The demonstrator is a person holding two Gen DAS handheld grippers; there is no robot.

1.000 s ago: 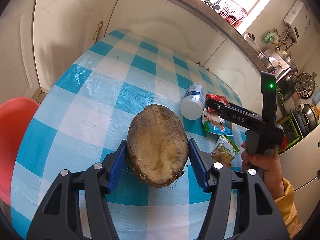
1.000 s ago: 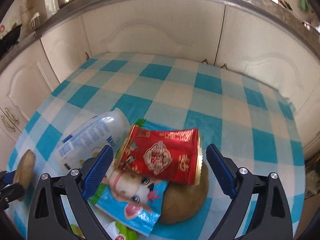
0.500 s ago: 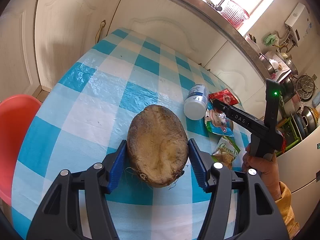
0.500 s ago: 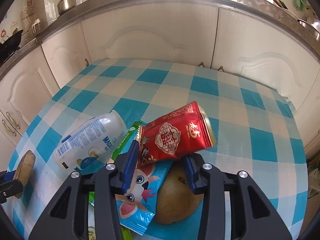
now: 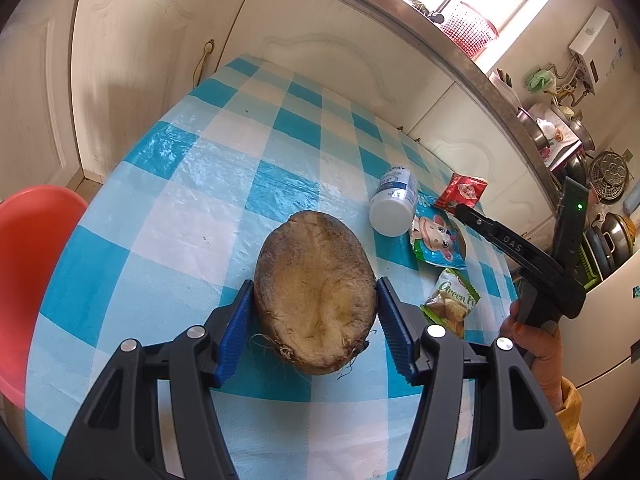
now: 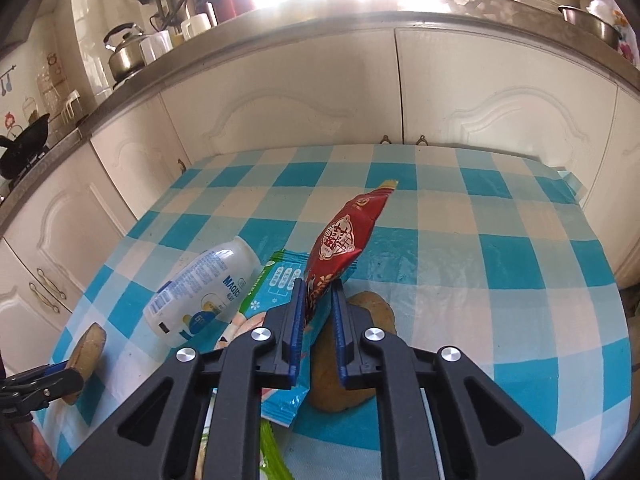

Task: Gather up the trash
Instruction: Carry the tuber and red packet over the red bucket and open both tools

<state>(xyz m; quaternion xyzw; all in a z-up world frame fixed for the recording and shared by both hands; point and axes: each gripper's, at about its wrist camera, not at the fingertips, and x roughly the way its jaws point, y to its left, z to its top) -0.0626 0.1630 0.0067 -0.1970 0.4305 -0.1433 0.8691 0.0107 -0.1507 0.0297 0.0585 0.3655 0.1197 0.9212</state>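
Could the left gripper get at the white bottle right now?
Probably not as things stand: the left gripper is shut on the potato. The path across the tablecloth to the white bottle looks free, but its jaws are full.

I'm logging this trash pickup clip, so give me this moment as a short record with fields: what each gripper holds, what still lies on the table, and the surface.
left gripper: shut on the brown root vegetable, held above the table
right gripper: shut on the red snack packet, lifted and tilted up
still on table: white bottle on its side; blue cartoon wrapper; green snack bag; potato partly under the blue cartoon wrapper
surface: blue and white checked tablecloth
beside table: red chair
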